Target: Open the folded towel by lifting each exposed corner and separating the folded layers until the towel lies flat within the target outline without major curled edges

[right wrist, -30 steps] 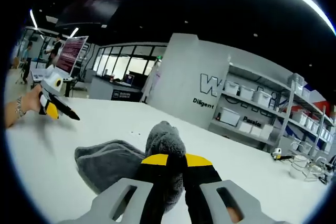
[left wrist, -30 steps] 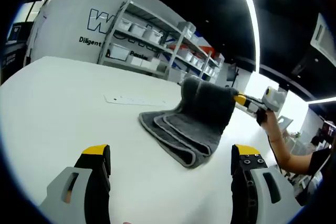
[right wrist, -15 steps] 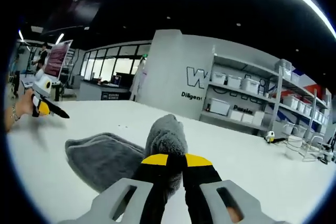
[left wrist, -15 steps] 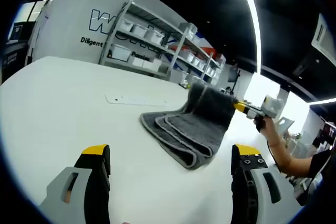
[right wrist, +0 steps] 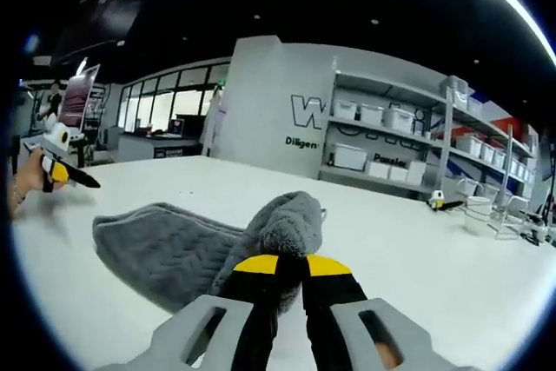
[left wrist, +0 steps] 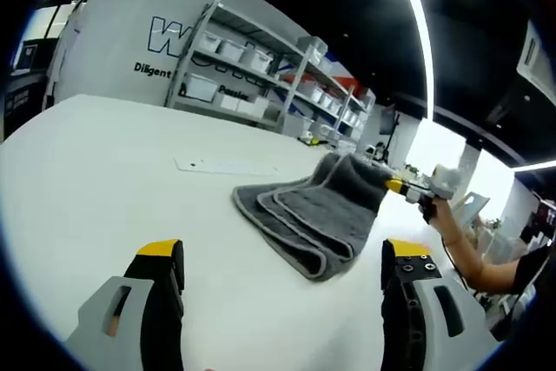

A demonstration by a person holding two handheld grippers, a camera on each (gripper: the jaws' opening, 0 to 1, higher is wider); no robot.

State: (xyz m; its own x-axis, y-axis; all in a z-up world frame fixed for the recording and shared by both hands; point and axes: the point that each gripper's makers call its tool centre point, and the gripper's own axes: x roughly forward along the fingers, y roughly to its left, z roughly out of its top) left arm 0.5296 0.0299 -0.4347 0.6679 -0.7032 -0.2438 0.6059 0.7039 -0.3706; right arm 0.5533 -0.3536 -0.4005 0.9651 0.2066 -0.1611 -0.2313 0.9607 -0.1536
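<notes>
A dark grey folded towel [left wrist: 304, 215] lies on the white table [left wrist: 95, 171], its layered folds toward me in the left gripper view. My left gripper [left wrist: 278, 271] hovers open in front of it, nothing between its yellow-tipped fingers. My right gripper [right wrist: 280, 265] is shut on a bunched corner of the towel [right wrist: 278, 228] and holds it a little off the table; the rest of the towel [right wrist: 161, 245] trails left. In the left gripper view that gripper [left wrist: 408, 187] shows at the towel's far right corner, held by a hand.
Metal shelving [left wrist: 252, 67] with white bins stands behind the table by a grey wall with lettering. A thin outline mark [left wrist: 217, 165] lies on the table behind the towel. The left gripper [right wrist: 65, 171] shows far left in the right gripper view.
The right gripper has lowered the held towel corner and drawn it outward, so the raised hump has flattened. The left gripper has stayed still and open.
</notes>
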